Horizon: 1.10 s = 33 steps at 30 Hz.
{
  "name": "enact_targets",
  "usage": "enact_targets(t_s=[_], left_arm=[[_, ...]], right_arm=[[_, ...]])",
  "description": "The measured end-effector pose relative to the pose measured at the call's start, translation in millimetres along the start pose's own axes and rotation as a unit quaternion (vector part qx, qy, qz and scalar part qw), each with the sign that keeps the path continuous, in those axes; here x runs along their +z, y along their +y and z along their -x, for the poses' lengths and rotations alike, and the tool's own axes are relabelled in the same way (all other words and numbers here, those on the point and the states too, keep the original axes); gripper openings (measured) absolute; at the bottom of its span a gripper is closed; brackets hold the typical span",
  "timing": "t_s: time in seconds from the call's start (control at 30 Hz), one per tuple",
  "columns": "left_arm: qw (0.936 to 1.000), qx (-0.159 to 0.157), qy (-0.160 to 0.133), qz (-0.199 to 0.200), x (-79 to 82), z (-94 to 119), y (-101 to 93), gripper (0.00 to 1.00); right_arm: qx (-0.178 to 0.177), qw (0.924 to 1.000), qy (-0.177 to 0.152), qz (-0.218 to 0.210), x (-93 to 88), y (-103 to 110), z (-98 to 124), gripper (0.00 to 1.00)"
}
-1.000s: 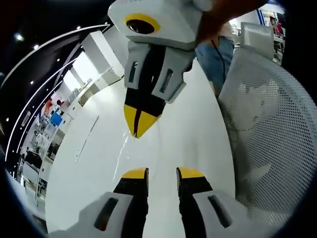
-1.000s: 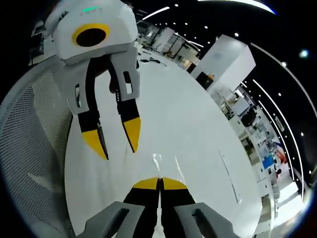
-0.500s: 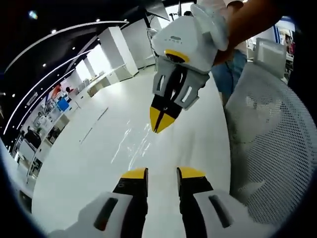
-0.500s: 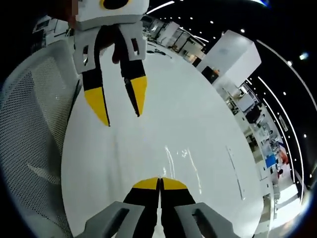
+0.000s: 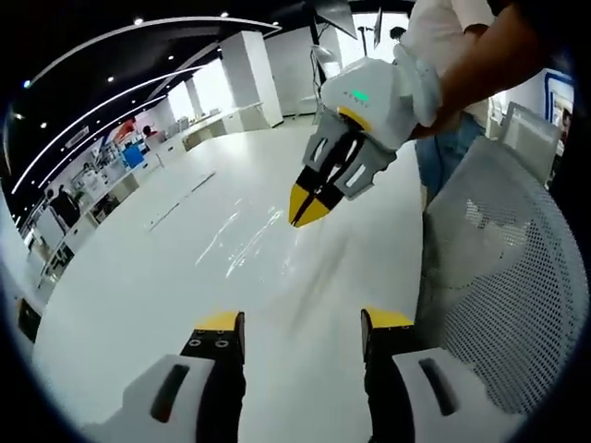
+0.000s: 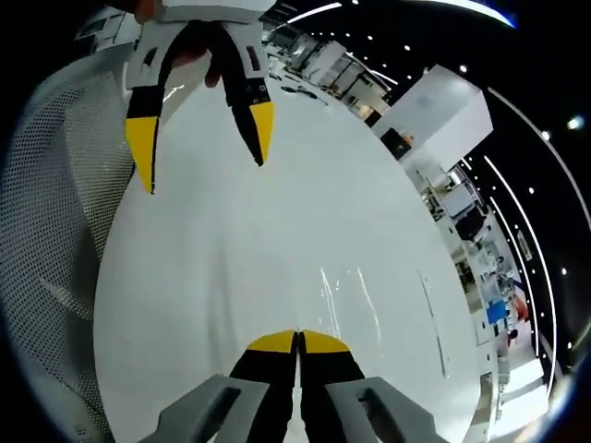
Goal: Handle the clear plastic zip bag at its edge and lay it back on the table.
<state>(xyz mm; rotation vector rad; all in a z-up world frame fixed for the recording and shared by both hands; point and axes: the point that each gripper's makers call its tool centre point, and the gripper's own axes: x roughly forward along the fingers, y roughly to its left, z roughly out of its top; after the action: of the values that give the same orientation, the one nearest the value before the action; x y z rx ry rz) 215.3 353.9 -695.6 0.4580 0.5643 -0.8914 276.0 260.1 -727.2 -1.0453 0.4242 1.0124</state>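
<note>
Holding the left gripper (image 5: 304, 320) wide open at the bottom of the left gripper view, with its yellow tips well apart over the white table (image 5: 138, 305). Reaching in from the upper right with the right gripper (image 5: 307, 208), with its jaws pressed together and its tips pointing down right at the tabletop. Catching the clear plastic zip bag (image 5: 247, 242) only as thin glints on the table, lying flat just left of and below those closed tips, in the middle of the frame. Gripping that gripper's white body with a hand (image 5: 434, 78) at the upper right. Passing a white mesh chair back (image 5: 503, 277) along the right side. Switching to the right gripper view: keeping the jaws closed tight at the bottom centre, no gap between the yellow tips, and spotting the bag's shine just above them and to the right. Not being able to tell whether any of the film is pinched between them. Hanging the other gripper at the top left, jaws spread.
</note>
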Motion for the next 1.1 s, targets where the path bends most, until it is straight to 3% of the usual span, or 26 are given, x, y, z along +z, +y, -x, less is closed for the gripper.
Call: enact_targets(t_s=[0.33, 0.67, 1.1], left_arm=[[0.9999, 0.01, -0.003, 0.006, 3.1, 4.5, 10.0, 0.51], [0.9996, 0.018, -0.002, 0.02, -0.7, 6.3, 15.9, 0.49], [0.9996, 0.018, 0.006, 0.022, -16.9, 10.5, 14.3, 0.48]], right_arm=[[-0.003, 0.9999, 0.012, -0.009, -14.1, -13.0, -12.2, 0.0], [-0.002, 0.9992, 0.017, -0.036, -12.7, -14.7, -26.0, 0.0], [-0.004, 0.9963, 0.031, -0.08, -14.3, -18.2, -39.6, 0.0]])
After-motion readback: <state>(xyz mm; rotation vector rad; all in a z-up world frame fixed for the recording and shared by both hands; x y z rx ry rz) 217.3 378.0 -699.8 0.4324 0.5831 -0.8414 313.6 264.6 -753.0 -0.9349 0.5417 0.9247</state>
